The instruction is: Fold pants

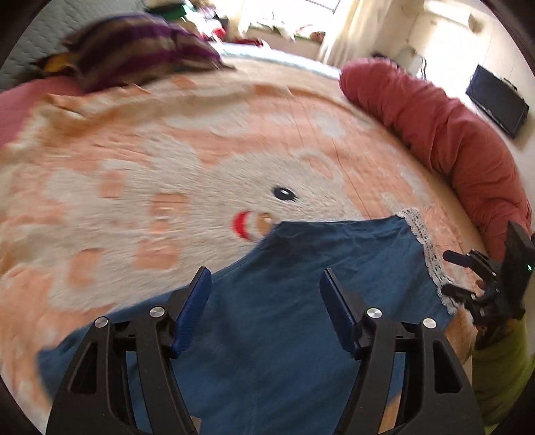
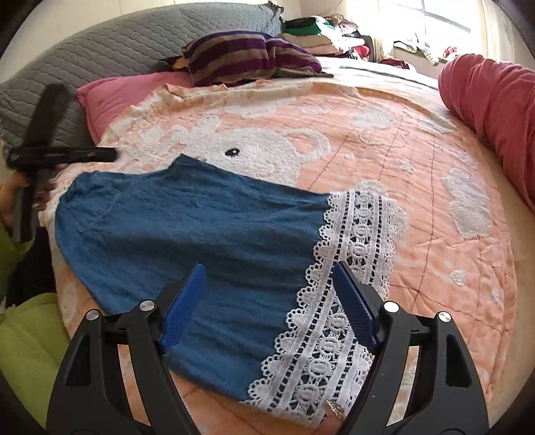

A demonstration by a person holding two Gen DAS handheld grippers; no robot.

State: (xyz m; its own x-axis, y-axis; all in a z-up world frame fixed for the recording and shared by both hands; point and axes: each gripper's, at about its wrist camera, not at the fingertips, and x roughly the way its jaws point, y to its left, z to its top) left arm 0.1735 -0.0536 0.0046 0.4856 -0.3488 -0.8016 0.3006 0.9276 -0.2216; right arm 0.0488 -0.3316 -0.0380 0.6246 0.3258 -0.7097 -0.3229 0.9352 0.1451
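Observation:
Blue denim pants (image 2: 200, 231) with a white lace hem (image 2: 351, 254) lie flat on the peach bedspread (image 2: 418, 160). In the left wrist view the pants (image 1: 301, 301) fill the lower middle, lace trim (image 1: 424, 247) at their right edge. My left gripper (image 1: 265, 279) is open and empty, above the blue cloth. My right gripper (image 2: 269, 272) is open and empty, above the pants where denim meets lace. The right gripper also shows at the right edge of the left wrist view (image 1: 468, 277). The left gripper shows blurred at the left of the right wrist view (image 2: 60, 155).
A striped purple and brown pillow (image 2: 247, 57) and a pink pillow (image 2: 127, 97) lie at the head of the bed. A red bolster (image 2: 495, 110) runs along the right side. A grey quilted headboard (image 2: 100, 50) stands behind. Clothes piles (image 2: 327, 30) sit far back.

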